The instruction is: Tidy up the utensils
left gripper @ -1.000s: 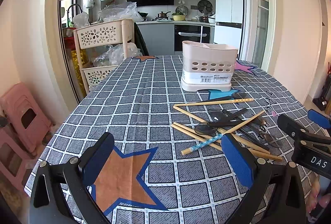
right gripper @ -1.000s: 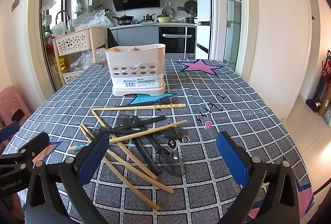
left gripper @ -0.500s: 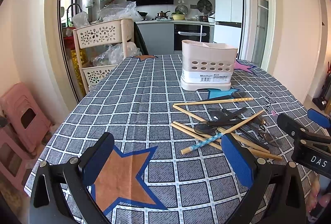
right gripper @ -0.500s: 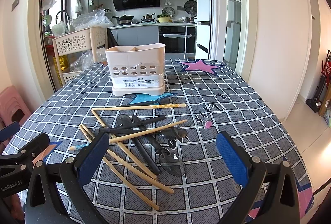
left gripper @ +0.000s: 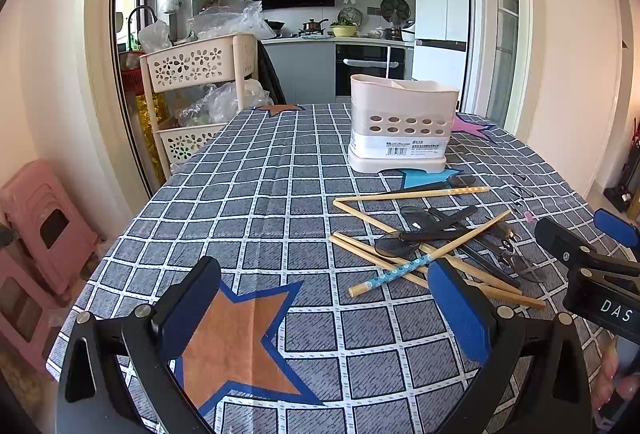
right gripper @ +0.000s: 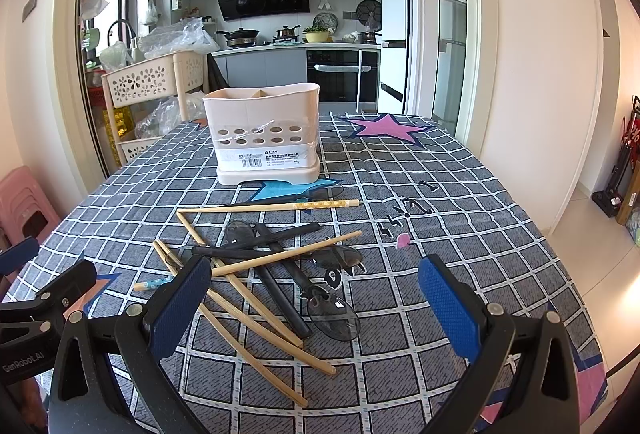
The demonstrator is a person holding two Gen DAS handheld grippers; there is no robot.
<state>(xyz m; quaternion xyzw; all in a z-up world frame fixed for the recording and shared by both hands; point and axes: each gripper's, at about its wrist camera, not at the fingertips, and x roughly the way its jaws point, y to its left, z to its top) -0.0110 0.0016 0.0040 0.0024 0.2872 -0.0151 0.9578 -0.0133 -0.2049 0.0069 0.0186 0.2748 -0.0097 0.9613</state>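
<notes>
Left gripper [left gripper: 326,310]: it is hanging low over the near part of the table with its blue fingers [left gripper: 460,314] spread wide apart, holding nothing. An orange star on the cloth is showing between them.
Right gripper [right gripper: 316,310]: it is hovering over the pile with its fingers spread wide too, gripping nothing.
Table [right gripper: 460,193]: it is wearing a grey checked cloth with coloured stars.
Chopsticks [right gripper: 256,308]: several wooden ones are lying crossed in a messy pile in the middle of the table. One long chopstick [right gripper: 268,207] is lying flat at the far side of the pile.
Blue-tipped chopstick [left gripper: 390,276]: it is lying at the near left of the pile, its blue spotted end pointing toward the left gripper.
Black spoons [right gripper: 288,266]: they are lying tangled among the chopsticks, some under and some over them.
Utensil holder [right gripper: 264,131]: the cream box with round holes is standing upright behind the pile, near it but not touching. It is showing two sections at the top.
Basket cart [left gripper: 200,73]: it is standing beside the table on the left.
</notes>
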